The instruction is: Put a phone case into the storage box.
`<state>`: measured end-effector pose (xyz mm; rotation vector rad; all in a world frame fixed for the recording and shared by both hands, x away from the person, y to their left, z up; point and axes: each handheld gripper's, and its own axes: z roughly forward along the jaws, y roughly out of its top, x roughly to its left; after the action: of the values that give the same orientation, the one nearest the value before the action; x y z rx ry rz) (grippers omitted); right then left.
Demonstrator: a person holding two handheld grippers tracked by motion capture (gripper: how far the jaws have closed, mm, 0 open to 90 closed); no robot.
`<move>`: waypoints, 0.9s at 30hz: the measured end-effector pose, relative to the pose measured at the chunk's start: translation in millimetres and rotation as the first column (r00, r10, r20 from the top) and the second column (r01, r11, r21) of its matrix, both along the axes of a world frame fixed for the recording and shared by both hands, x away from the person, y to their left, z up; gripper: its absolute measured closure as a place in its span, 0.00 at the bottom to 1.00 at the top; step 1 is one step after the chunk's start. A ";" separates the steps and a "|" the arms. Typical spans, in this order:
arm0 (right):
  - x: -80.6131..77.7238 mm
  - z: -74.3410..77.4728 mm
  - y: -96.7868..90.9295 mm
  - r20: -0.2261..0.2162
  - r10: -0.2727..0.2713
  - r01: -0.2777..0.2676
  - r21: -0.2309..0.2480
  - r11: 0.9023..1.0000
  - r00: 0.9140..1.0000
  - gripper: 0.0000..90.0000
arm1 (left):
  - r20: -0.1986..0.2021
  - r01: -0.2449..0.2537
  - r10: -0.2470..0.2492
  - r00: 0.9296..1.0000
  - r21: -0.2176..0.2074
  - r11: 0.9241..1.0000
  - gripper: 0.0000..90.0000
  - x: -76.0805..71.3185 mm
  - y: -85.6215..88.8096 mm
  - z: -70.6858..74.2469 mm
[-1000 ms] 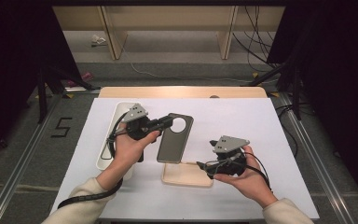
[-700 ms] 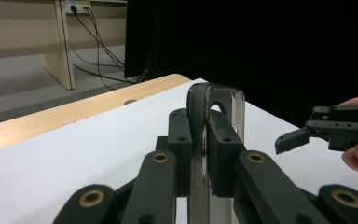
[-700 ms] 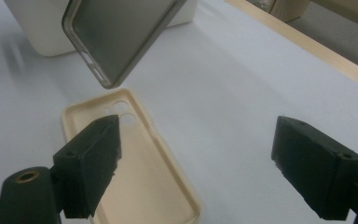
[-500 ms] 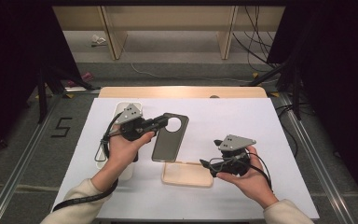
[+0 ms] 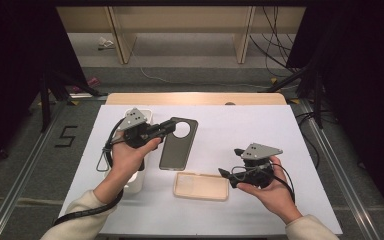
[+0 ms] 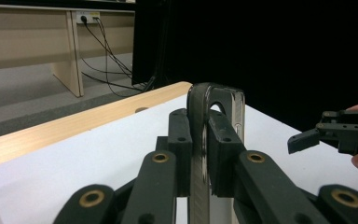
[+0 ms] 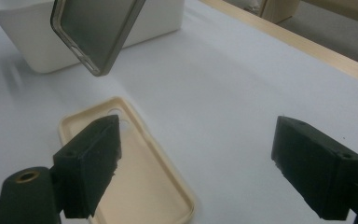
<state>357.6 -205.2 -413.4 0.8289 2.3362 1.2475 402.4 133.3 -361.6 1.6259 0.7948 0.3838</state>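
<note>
The lower end of the dark phone case (image 6: 216, 100) is cut off by the bottom edge of the left gripper view, and in that view its flat faces are hardly seen, since it is met edge-on. In the right gripper view the upper part of the same case (image 7: 98, 28) is cut off by the top edge, and the white bin (image 7: 154, 21) behind it is only partly in frame. In the high view much of the white bin (image 5: 147, 115) is covered by the person's left hand and forearm.

The dark phone case (image 5: 179, 144) is held by the left hand-held gripper (image 5: 169, 127), whose jaws are closed on the case's upper edge beside the round camera hole. The case is held above the white counter (image 5: 230, 125), just to the right of the bin, its lower end above the bare surface near the cream case. Its long axis is seen running from the far side of the counter towards the person, with the camera-hole end away from the person.

The cream phone case (image 5: 201, 185) is laid flat on the counter, open side up, near the lower end of the dark case, with its long axis running left to right. The right hand-held gripper (image 5: 224, 175) is held at the right end of the cream case; its jaws are spread wide with nothing gripped between them, one jaw being seen above the cream case (image 7: 140, 172).
</note>
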 end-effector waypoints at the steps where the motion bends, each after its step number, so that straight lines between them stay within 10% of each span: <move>1: 0.0 0.1 -1.0 -0.001 -0.005 0.005 0.004 1.000 1.000 0.19 | 0.004 -0.006 0.006 1.000 -0.004 1.000 0.90 0.6 2.6 2.0; 27: 1.1 -0.7 -3.2 -0.010 -0.029 0.030 0.028 0.999 1.000 0.18 | 0.031 -0.043 0.045 0.999 -0.042 0.998 0.90 6.3 29.8 19.6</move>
<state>358.7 -208.4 -414.1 0.8772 2.3108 1.2692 408.7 163.1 -342.0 1.5620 0.8102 0.4212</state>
